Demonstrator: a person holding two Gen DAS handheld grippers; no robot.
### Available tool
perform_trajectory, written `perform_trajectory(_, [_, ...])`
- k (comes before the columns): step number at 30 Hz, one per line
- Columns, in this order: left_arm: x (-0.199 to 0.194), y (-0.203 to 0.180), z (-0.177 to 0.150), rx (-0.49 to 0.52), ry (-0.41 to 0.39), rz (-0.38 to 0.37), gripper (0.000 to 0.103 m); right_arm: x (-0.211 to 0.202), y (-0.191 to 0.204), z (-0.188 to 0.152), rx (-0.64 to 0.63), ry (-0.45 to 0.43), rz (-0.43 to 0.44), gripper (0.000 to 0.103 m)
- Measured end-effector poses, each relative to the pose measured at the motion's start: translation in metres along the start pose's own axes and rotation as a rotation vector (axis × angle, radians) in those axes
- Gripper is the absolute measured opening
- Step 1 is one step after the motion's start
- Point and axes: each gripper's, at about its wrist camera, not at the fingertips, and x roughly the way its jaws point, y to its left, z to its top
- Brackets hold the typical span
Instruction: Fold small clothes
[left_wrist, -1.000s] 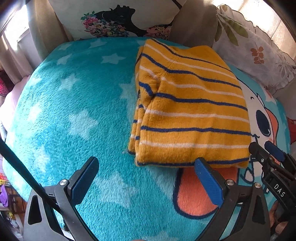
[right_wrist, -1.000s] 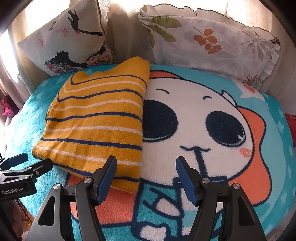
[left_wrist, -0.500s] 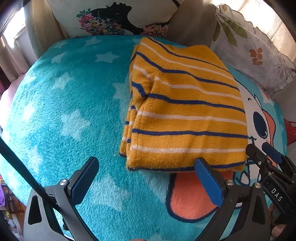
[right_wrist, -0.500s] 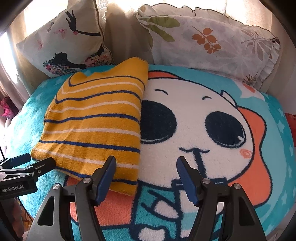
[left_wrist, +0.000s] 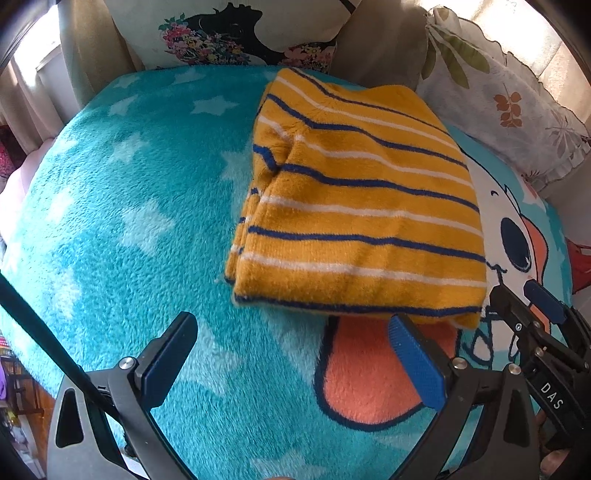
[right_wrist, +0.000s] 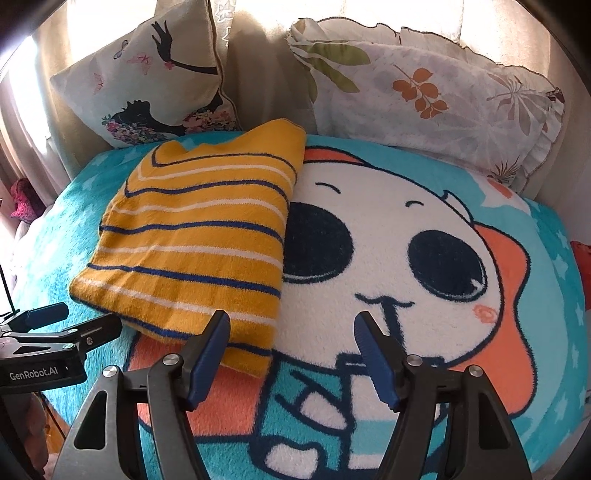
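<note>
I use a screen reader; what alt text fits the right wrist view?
A folded yellow striped sweater lies on a turquoise cartoon blanket, just ahead of the open, empty right gripper. Two pillows lean behind.

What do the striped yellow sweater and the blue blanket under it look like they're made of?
The sweater looks like soft knit, perhaps wool or acrylic: its surface is fuzzy and matte, with ribbed knit texture along the near hem. The blanket looks like plush fleece, likely synthetic: short, shaggy pile with a faint sheen.
</note>
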Motion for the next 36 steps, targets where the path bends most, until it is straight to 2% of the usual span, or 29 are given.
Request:
perform_trajectory(20, [-0.028,-0.026,-0.044,-0.044,-0.054,0.019,0.103,-0.031,-0.025,-0.026,-0.059,-0.028,0.023,0.076])
perform_trajectory(36, [-0.044,-0.049,-0.061,-0.025,-0.084,-0.002,0.103,-0.047,-0.042,-0.043,-0.058,-0.049,0.024,0.078])
